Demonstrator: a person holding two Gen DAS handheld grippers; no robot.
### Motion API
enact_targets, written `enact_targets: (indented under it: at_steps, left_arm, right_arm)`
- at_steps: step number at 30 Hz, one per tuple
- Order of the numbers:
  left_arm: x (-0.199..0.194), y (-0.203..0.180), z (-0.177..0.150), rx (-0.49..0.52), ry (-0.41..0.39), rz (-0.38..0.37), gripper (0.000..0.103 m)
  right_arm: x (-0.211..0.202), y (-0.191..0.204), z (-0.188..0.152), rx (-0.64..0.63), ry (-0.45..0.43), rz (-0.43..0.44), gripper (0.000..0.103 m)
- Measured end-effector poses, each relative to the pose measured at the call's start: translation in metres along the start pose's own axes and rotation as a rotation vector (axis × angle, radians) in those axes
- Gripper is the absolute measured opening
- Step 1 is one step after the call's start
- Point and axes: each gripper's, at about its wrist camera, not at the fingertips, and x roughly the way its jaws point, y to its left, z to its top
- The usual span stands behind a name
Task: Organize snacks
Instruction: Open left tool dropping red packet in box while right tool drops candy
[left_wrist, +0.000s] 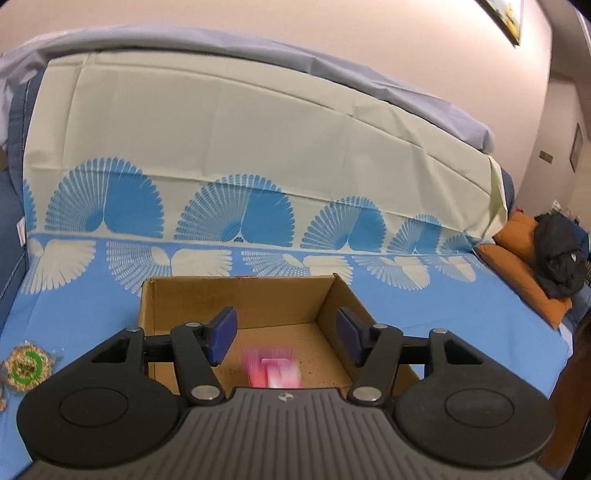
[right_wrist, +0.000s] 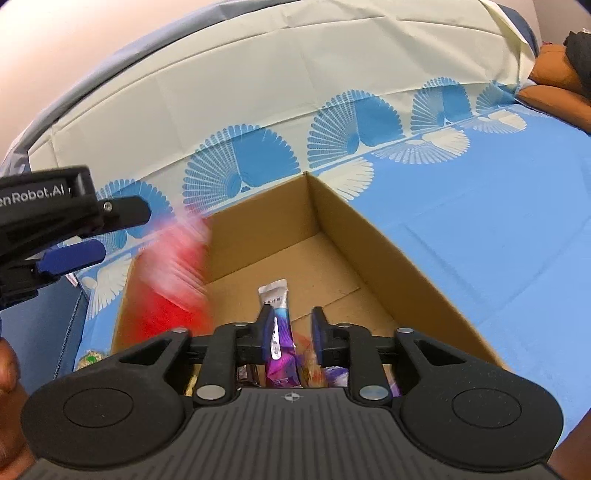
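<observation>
Left tool (left_wrist: 286, 334) spread over the cardboard box (left_wrist: 240, 295); right tool (right_wrist: 289, 332) apart, perhaps brushing a glossy purple wrapper (right_wrist: 282, 354).

The left gripper (left_wrist: 286, 334) hangs with jaws apart above the cardboard box (left_wrist: 236, 295); a blurred pink packet (left_wrist: 273, 369) shows below, apart from its pads.

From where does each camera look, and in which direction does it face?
Left wrist: sits on the left gripper, looks forward and down into the cardboard box; its open jaws show above a blurred pink packet.
Right wrist: sits on the right gripper, looks down into the same box; its jaws flank a purple sachet; the left gripper enters at left.
Shared: box, red-pink packet, blue fan-patterned cloth.
</observation>
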Motion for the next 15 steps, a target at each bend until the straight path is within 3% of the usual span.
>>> enact_targets:
  at_steps: [2, 5, 10, 12, 15]
  left_arm:
    - [-0.006, 0.000, -0.004, 0.018, -0.010, 0.006, 0.065]
    - [-0.018, 0.006, -0.012, 0.038, -0.031, 0.010, 0.062]
    - [-0.042, 0.031, -0.029, 0.052, -0.071, 0.045, 0.042]
    - [-0.053, 0.049, -0.042, 0.057, -0.082, 0.086, 0.031]
    - [-0.065, 0.087, -0.069, 0.054, -0.071, 0.173, 0.024]
  right_arm:
    - [-0.002, 0.000, 0.000, 0.001, -0.006, -0.004, 0.040]
    - [-0.003, 0.002, 0.000, -0.001, -0.013, 0.002, 0.040]
    - [-0.005, 0.008, 0.000, -0.022, -0.022, 0.002, 0.042]
    - [-0.005, 0.010, -0.002, -0.031, -0.020, -0.002, 0.042]
    - [-0.004, 0.014, -0.005, -0.046, -0.014, -0.007, 0.042]
